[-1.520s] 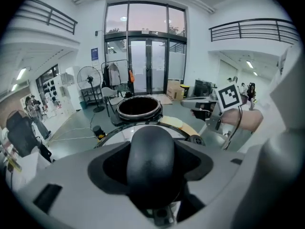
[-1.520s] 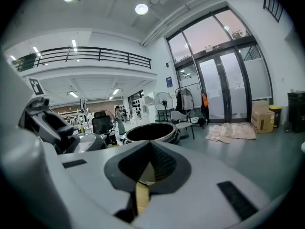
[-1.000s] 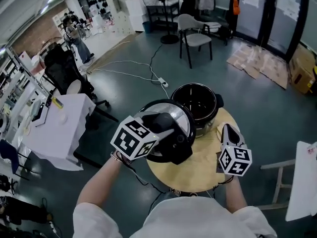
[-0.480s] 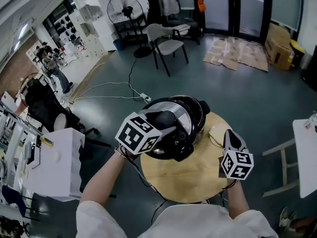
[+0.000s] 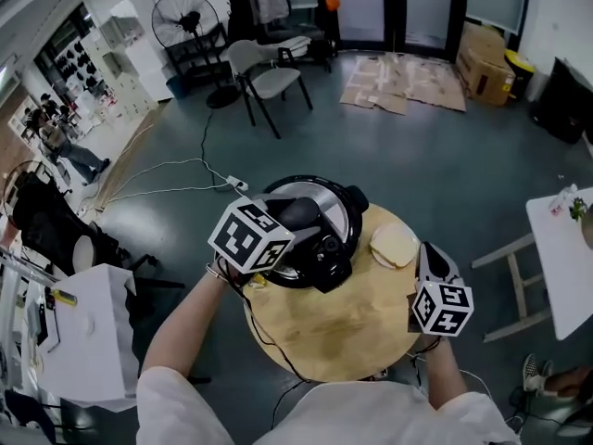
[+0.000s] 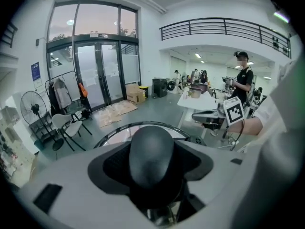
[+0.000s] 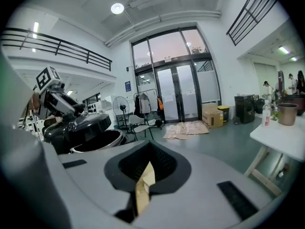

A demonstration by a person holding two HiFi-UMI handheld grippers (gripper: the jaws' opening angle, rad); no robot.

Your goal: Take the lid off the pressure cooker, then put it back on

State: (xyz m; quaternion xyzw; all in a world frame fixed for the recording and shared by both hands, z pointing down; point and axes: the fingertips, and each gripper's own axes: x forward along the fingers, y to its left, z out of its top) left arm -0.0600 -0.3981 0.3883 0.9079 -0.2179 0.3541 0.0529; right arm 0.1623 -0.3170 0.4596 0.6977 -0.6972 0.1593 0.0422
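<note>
Lid gripped by its knob over the pressure cooker, right claw closed and empty.

The left gripper [image 5: 295, 219] is clamped on the black knob [image 6: 151, 154] of the lid [image 5: 322, 196], which is held above the pressure cooker pot [image 7: 97, 140] at the far left of the round wooden table [image 5: 361, 327]. In the right gripper view the lid is seen tilted over the pot's open mouth, with a gap on its right side, so it is not seated. The right gripper [image 5: 432, 256] is held over the table's right edge, well apart from the cooker; its jaws are drawn almost together, with nothing between them. A pale round pad [image 5: 394, 246] lies on the table just right of the cooker.
</note>
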